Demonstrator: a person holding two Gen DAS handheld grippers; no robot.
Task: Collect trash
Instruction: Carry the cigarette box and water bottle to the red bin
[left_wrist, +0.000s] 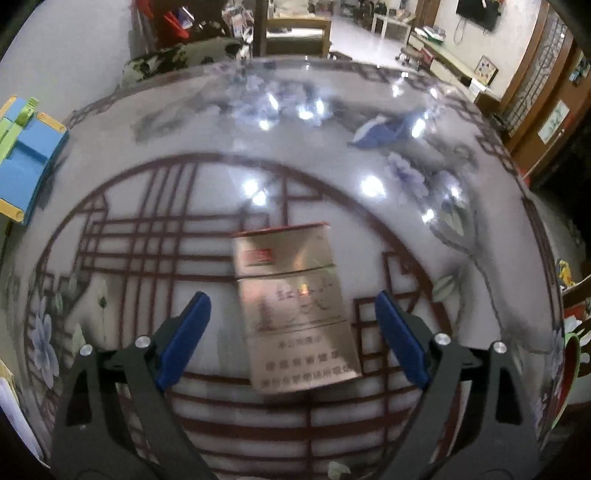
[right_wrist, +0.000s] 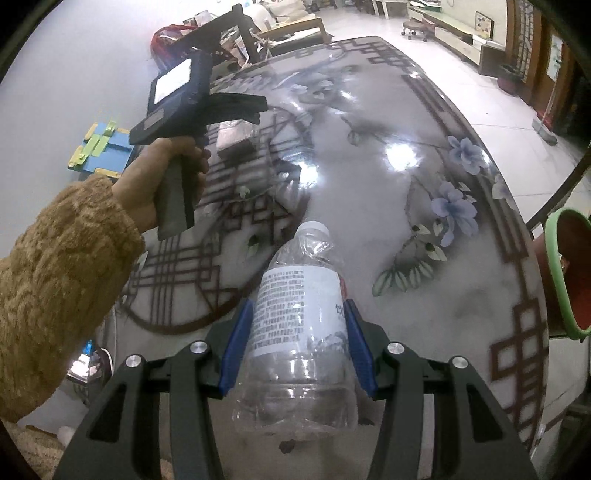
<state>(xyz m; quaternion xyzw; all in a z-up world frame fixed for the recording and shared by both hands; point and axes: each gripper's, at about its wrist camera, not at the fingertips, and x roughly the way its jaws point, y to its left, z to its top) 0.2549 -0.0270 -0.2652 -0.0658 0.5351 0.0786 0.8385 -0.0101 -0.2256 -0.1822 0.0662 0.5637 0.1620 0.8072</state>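
Note:
A gold and red cigarette pack (left_wrist: 295, 306) lies flat on the patterned glass table (left_wrist: 332, 177). My left gripper (left_wrist: 291, 306) is open, its blue fingers either side of the pack's near half, not touching it. In the right wrist view the pack (right_wrist: 234, 134) shows under the left gripper (right_wrist: 255, 105). My right gripper (right_wrist: 299, 317) is shut on an empty clear plastic bottle (right_wrist: 299, 325) with a white label, held above the table (right_wrist: 406, 206), cap end pointing away.
A blue folded paper piece (left_wrist: 384, 129) lies far right on the table. A bin with a green rim (right_wrist: 565, 273) stands by the table's right edge. A blue and yellow toy (left_wrist: 26, 162) sits at the left. Chairs stand beyond the far edge.

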